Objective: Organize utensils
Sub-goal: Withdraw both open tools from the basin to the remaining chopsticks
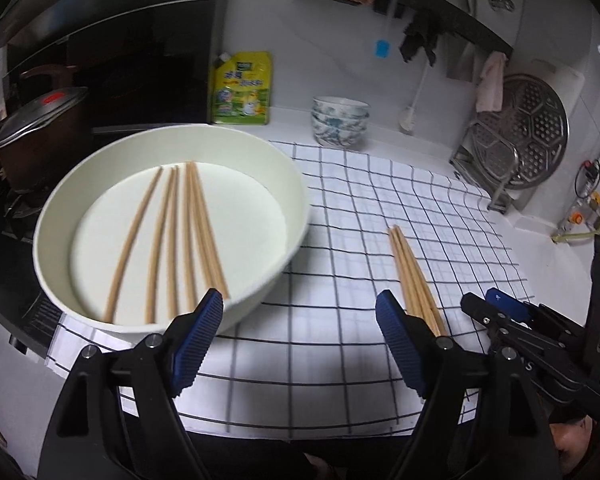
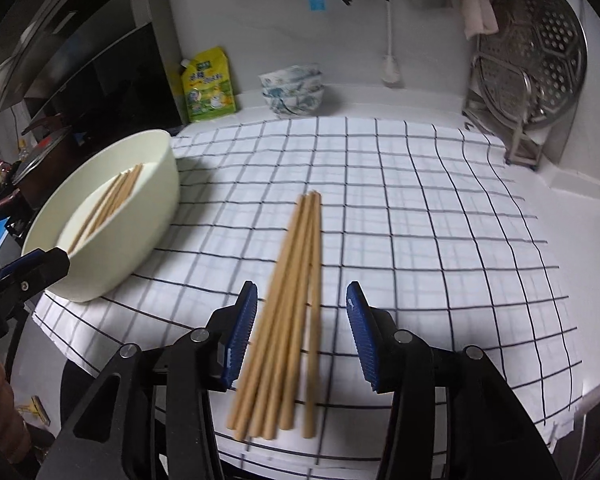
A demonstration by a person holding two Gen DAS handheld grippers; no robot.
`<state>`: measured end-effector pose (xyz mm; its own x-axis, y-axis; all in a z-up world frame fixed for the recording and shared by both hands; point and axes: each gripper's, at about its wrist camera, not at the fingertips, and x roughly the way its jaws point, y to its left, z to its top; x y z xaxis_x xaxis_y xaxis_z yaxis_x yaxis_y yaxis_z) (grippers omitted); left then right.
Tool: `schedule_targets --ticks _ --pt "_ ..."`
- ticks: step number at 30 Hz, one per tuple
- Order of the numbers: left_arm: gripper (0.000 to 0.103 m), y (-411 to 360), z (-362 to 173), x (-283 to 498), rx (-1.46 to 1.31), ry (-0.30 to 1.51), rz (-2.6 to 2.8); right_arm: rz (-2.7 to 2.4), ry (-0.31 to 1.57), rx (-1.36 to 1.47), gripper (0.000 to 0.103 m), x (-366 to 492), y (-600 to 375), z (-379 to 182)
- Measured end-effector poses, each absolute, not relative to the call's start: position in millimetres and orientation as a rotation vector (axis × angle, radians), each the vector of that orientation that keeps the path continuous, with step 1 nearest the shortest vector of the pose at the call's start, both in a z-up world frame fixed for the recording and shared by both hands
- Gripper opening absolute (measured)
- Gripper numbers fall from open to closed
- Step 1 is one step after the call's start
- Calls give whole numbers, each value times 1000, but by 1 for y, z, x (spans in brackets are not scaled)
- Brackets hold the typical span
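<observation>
A cream round basin (image 1: pixel 284 168) stands on the checked cloth at the left and holds several wooden chopsticks (image 1: pixel 172 240). It also shows in the right wrist view (image 2: pixel 156 216). Another bundle of several chopsticks (image 2: pixel 288 312) lies on the cloth, also seen in the left wrist view (image 1: pixel 414 276). My left gripper (image 1: pixel 300 308) is open and empty, hovering by the basin's near rim. My right gripper (image 2: pixel 302 300) is open, its fingers on either side of the cloth bundle's near half, above it. The right gripper also shows in the left wrist view (image 1: pixel 500 304).
A checked cloth (image 2: pixel 420 220) covers the white counter. Stacked patterned bowls (image 1: pixel 340 120) and a yellow refill pouch (image 1: pixel 242 88) stand at the back wall. A steel rack with a steamer plate (image 1: pixel 520 136) stands at the right. A lidded pot (image 1: pixel 40 116) sits on the stove at the left.
</observation>
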<state>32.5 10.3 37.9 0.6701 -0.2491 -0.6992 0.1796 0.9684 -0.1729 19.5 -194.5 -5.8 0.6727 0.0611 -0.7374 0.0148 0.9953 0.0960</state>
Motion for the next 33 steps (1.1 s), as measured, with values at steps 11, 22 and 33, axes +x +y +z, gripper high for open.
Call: schedule_targets --ticks 11,22,33 --pt "80 -31 16 33 -31 858 -289 19 911 49 45 27 -205 -37" --pt "80 -49 -11 40 -10 933 -292 30 942 -17 45 39 -200 -50" --pt "82 -67 -34 48 -17 995 -323 9 952 3 45 41 -219 -57"
